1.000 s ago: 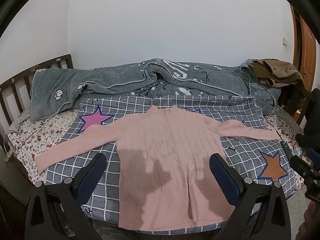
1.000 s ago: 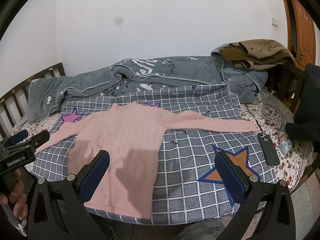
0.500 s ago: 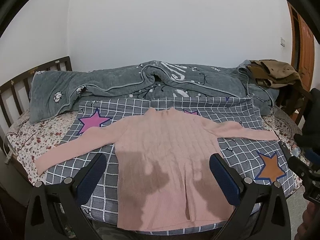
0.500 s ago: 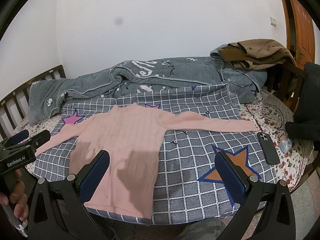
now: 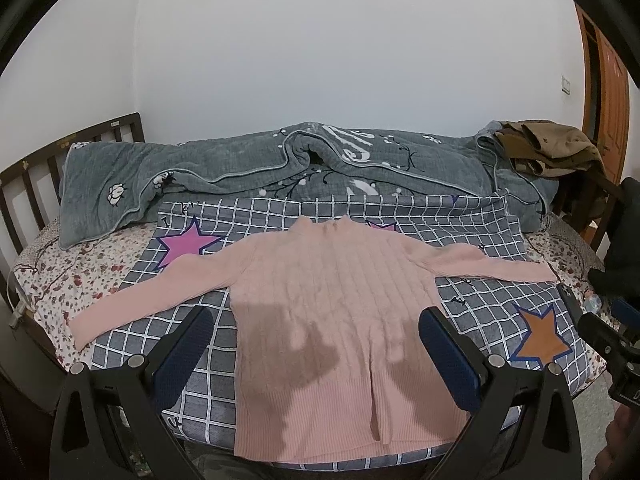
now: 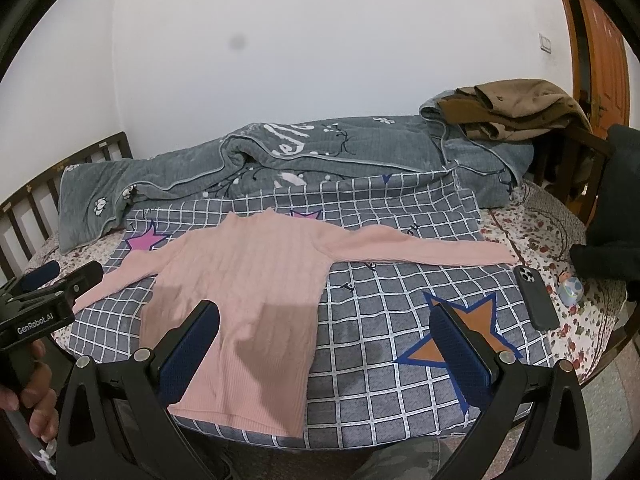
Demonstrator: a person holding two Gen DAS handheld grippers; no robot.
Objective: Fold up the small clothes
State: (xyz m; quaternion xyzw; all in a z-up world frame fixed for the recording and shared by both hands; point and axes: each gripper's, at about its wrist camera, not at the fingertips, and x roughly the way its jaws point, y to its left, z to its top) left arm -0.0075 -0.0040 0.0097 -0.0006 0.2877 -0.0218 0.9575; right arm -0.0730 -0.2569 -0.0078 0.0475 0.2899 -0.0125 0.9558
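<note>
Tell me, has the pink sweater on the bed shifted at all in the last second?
No. The pink sweater lies flat in the same spot on the checked blanket, its sleeve beside the purple star as before.

Pink ribbed sweater (image 5: 340,320), grey white-checked starred blanket (image 5: 472,308), floral sheet (image 5: 68,280)

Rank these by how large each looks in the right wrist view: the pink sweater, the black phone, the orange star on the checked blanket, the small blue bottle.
1. Pink sweater
2. Orange star, partly hidden by the tongs
3. Black phone
4. Small blue bottle

Fisheye distortion may skew sizes near the edges.
</note>
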